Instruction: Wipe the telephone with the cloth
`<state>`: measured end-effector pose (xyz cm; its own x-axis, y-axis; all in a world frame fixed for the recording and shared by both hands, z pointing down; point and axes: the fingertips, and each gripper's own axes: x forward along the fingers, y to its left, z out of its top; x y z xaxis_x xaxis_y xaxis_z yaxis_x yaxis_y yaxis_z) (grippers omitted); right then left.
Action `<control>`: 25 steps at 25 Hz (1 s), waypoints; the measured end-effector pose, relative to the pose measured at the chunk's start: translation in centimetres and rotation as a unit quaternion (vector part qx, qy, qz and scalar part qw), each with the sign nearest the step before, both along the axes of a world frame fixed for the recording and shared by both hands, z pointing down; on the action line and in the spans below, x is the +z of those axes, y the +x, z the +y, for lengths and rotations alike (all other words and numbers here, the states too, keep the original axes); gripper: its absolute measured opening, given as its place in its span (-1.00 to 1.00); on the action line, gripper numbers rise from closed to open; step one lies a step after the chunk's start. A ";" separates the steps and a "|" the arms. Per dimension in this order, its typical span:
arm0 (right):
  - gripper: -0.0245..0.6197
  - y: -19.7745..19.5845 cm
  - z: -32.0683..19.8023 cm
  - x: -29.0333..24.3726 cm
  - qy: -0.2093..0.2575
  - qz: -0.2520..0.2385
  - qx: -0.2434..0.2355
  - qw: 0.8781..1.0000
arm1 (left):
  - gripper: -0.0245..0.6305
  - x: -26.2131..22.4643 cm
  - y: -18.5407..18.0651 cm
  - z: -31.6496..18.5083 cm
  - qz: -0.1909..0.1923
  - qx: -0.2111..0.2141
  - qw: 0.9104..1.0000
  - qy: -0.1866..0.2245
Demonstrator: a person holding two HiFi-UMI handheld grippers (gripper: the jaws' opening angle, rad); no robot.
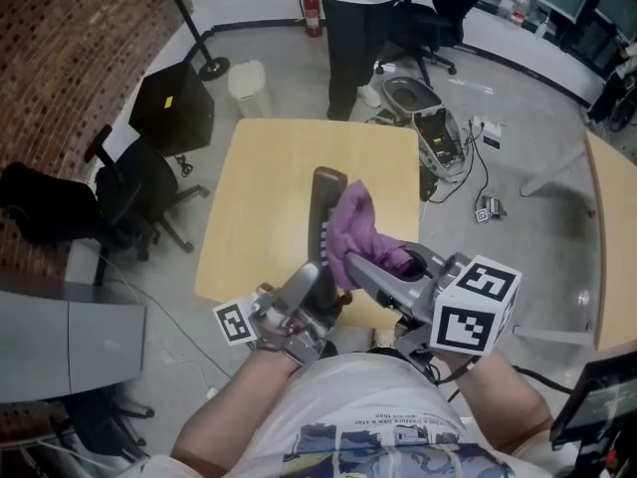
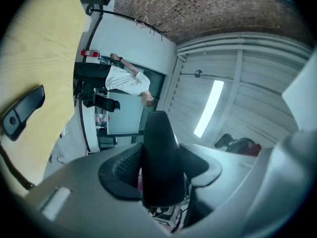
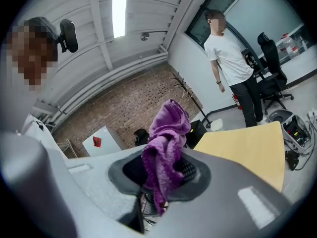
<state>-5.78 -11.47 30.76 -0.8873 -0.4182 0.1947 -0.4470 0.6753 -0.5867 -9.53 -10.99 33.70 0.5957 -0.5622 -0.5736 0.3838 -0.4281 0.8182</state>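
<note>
Telephone handset (image 1: 326,205), dark and slim, is held up over the middle of a pale wooden table (image 1: 264,167), its free end pointing to 12 o'clock in the head view. The left gripper (image 2: 159,170) has its jaws clamped on the handset's lower end. A purple cloth (image 1: 363,229) is bunched against the handset's 3 o'clock side, touching it. The right gripper (image 3: 166,175) pinches the cloth between closed jaws, with folds standing up above them and a tail hanging below. At 12 o'clock beyond the table, a person (image 1: 353,28) in a white shirt and dark trousers stands beside a red fire extinguisher (image 1: 313,13). At 9 o'clock, a black office chair (image 1: 139,195) sits near a brick wall (image 1: 60,58).
</note>
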 end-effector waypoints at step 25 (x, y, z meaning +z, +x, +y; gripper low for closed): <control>-0.66 -1.6 3.4 2.2 -0.018 0.033 -0.021 0.999 | -0.17 0.7 -1.4 -2.3 0.009 0.008 1.000 -0.022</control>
<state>-7.33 -8.06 32.97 -0.8883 -0.3732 0.2679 -0.4579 0.6734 -0.5804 -10.96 -13.26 34.40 0.5949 -0.5770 -0.5596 0.4049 -0.3863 0.8288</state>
